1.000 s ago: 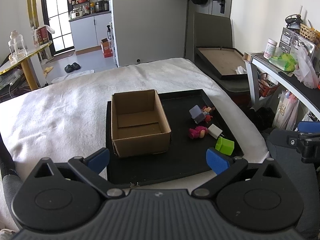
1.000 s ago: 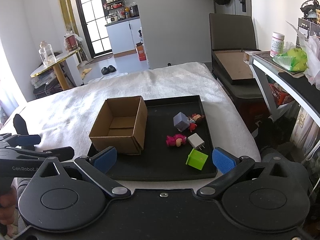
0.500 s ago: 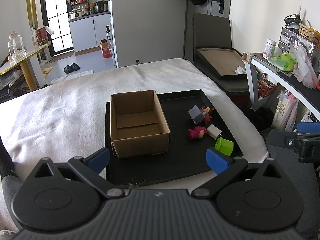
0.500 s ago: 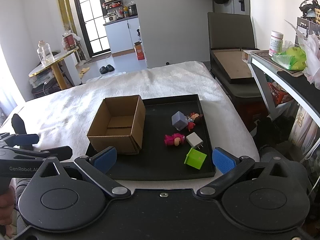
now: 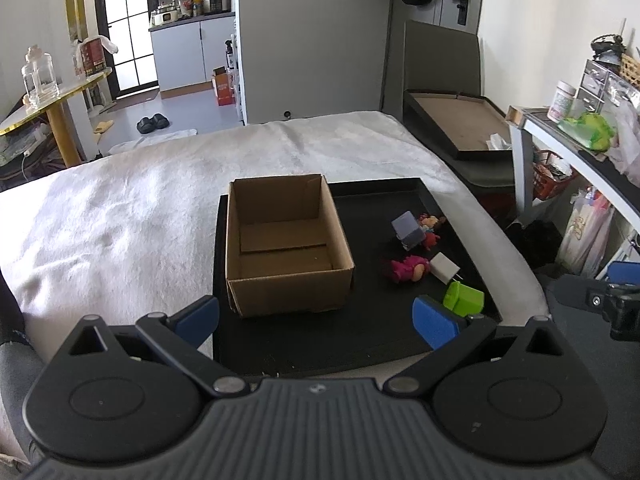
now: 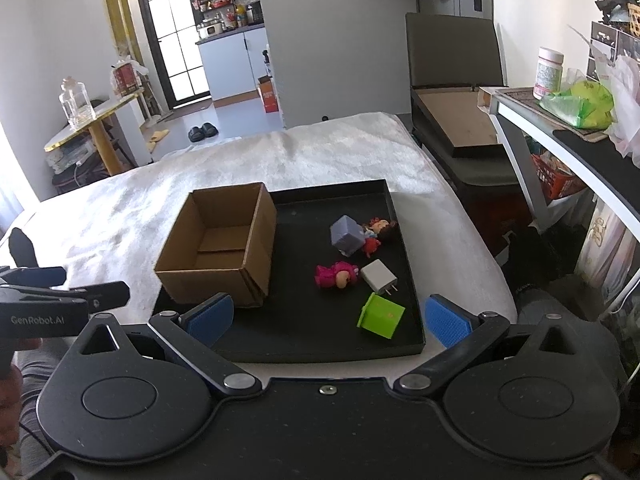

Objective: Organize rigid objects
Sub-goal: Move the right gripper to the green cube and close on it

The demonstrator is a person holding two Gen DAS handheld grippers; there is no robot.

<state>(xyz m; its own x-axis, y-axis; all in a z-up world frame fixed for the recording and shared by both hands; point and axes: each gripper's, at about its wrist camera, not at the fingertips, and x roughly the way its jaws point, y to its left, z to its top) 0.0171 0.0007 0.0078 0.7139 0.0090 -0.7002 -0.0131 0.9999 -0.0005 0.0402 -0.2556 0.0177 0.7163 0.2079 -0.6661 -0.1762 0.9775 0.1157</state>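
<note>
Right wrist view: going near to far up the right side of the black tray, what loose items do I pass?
Green plastic cube → white plug-in charger → pink toy figure → lavender cube → small red-and-brown doll figures, nearest the tray's far end.

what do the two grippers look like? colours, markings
Both alike: the left gripper and right gripper have a matte black body, two round discs, black linkage arms with silver pivot screws and blue textured fingertip pads. Left's side reads "GenRobot.AI".
</note>
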